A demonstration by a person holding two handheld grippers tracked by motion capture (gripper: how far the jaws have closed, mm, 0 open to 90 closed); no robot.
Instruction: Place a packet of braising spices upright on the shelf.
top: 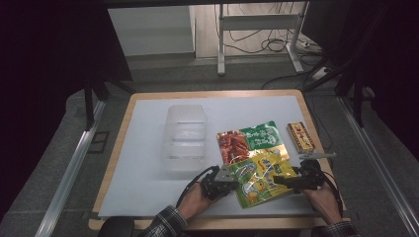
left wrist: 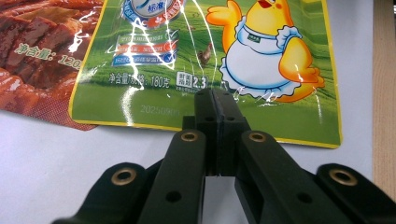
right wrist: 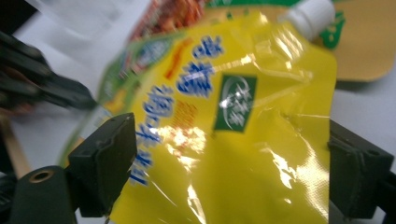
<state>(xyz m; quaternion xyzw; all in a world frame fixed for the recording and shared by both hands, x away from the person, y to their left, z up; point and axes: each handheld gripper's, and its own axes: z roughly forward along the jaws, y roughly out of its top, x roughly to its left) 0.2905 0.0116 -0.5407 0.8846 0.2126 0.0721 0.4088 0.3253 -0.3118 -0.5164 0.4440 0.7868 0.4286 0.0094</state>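
From the high view, a yellow-green pouch (top: 259,177) lies near the front edge of the white worktop (top: 143,163), between the two hands. The left tongs (top: 228,177) meet its left edge and the right tongs (top: 282,179) reach in at its right edge. Partly under the pouch's far end lies a red-and-green snack bag (top: 247,140). To the left of that bag stands a clear plastic container (top: 186,138), and well to the right, near the worktop's edge, lies a small red-and-yellow box (top: 301,137).

In the left gripper view, the left tongs (left wrist: 215,100) are pressed together, their tips clamped on the lower edge of the pouch (left wrist: 261,70), just below a cartoon chick in a white apron. The pouch's green printed face spreads out ahead of the tongs, and the red snack bag (left wrist: 37,60) shows at the left, tucked beneath the pouch. White worktop (left wrist: 56,158) lies below both.

In the right gripper view, the right tongs (right wrist: 233,172) stand spread wide, one jaw on either side of the pouch's (right wrist: 233,140) yellow end; whether the pads press on it cannot be told from the blur. A white screw cap (right wrist: 309,14) caps the pouch's far corner. The left tongs (right wrist: 70,95) show dark at the left edge, gripping the pouch's other side.
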